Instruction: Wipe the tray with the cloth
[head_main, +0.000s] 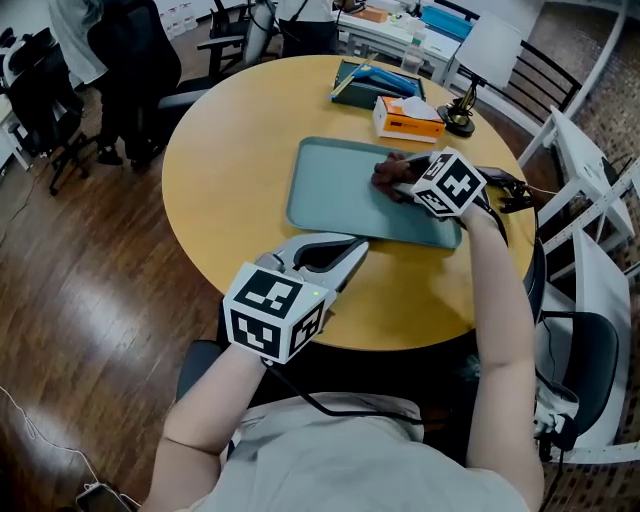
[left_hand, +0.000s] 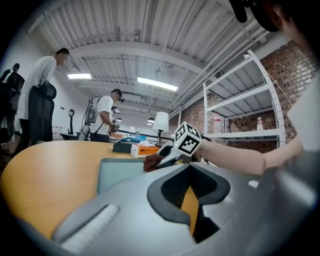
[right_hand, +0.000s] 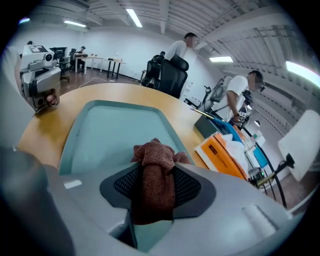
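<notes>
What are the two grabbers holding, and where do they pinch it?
The right gripper pinches the brown cloth along its rolled-up middle, and a bunched end pokes out over the tray. The left gripper holds nothing, jaws together.

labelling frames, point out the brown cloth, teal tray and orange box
brown terry cloth (right_hand: 152, 185), right gripper view, middle of the bunch
teal plastic tray (head_main: 335, 190), head view, bare floor
orange cardboard box (head_main: 412, 128), head view, front side
</notes>
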